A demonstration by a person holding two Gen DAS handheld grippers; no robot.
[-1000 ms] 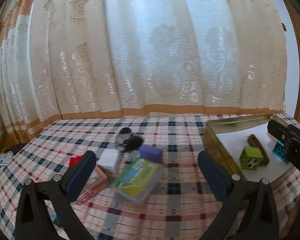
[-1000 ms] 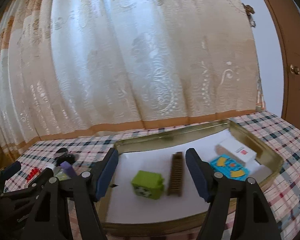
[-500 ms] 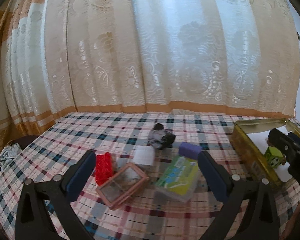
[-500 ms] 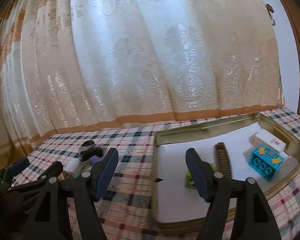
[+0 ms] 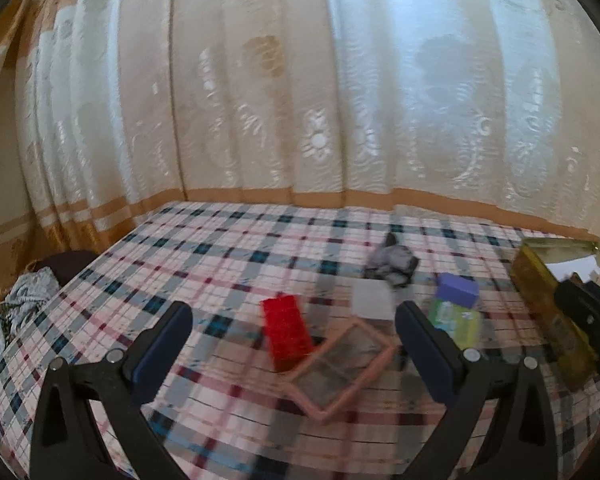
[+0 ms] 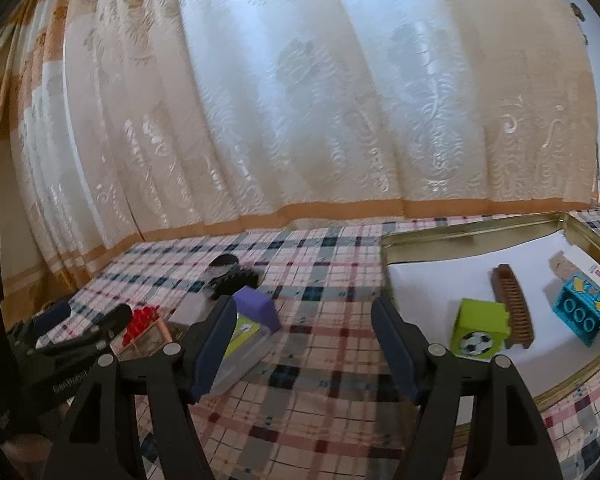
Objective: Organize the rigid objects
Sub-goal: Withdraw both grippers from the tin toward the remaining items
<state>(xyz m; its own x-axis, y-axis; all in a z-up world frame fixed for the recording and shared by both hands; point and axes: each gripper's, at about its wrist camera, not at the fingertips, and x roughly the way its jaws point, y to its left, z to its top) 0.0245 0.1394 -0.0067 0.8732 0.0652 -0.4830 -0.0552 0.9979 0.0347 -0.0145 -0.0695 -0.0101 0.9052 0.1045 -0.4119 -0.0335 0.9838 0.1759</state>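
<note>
My left gripper (image 5: 294,340) is open and empty above the plaid table. Between its fingers lie a red toy brick (image 5: 286,330) and a pink-framed clear box (image 5: 342,368). Beyond are a white cube (image 5: 372,300), a purple block (image 5: 458,290), a green-labelled case (image 5: 454,322) and a dark grey bundle (image 5: 392,262). My right gripper (image 6: 304,340) is open and empty, left of the gold tray (image 6: 472,232). The tray holds a green cube (image 6: 480,326), a brown comb (image 6: 512,306), a blue block (image 6: 584,314) and a white box (image 6: 584,266).
A patterned curtain (image 5: 300,80) hangs behind the table. The table's left edge drops to a dark seat with cloth (image 5: 20,300). The gold tray (image 5: 552,308) stands at the right in the left wrist view. The left gripper shows in the right wrist view (image 6: 64,328).
Both grippers have swung left. The loose objects moved right and nearer in the left view, and the tray slid to the right edge in both views. Both grippers stay open.
</note>
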